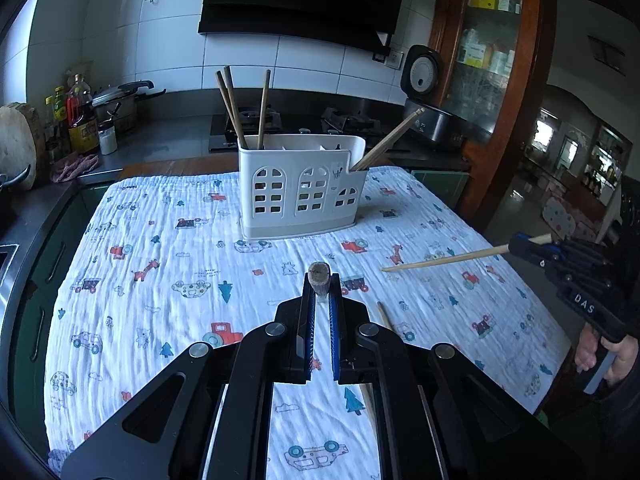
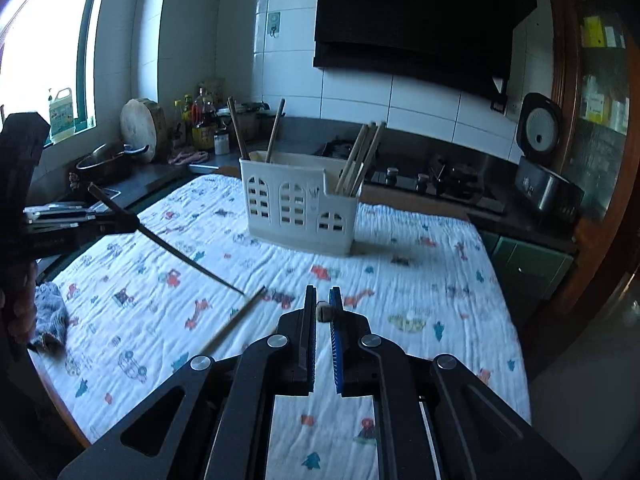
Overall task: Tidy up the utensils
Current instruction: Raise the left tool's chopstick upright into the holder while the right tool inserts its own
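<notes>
A white utensil holder [image 1: 302, 186] [image 2: 300, 210] stands on the patterned cloth, with dark chopsticks [image 1: 232, 106] in its left compartment and light chopsticks [image 1: 386, 140] [image 2: 360, 158] in its low right one. My left gripper [image 1: 323, 280] is shut on a dark chopstick, seen end-on [image 1: 319, 274]; from the right wrist view it [image 2: 168, 246] slants down to the cloth. My right gripper [image 2: 323, 300] is shut on a light chopstick, seen end-on [image 2: 325, 312]; in the left wrist view it [image 1: 444, 260] points left above the cloth. One more chopstick [image 2: 234, 320] [image 1: 385, 316] lies on the cloth.
The table [image 1: 160, 248] carries a cloth with cartoon cars. Behind it run a counter with bottles [image 1: 80, 116], a pot [image 1: 120, 104], a gas stove [image 1: 348, 120] and a rice cooker [image 1: 424, 96]. A grey rag [image 2: 50, 316] lies at the table's left edge.
</notes>
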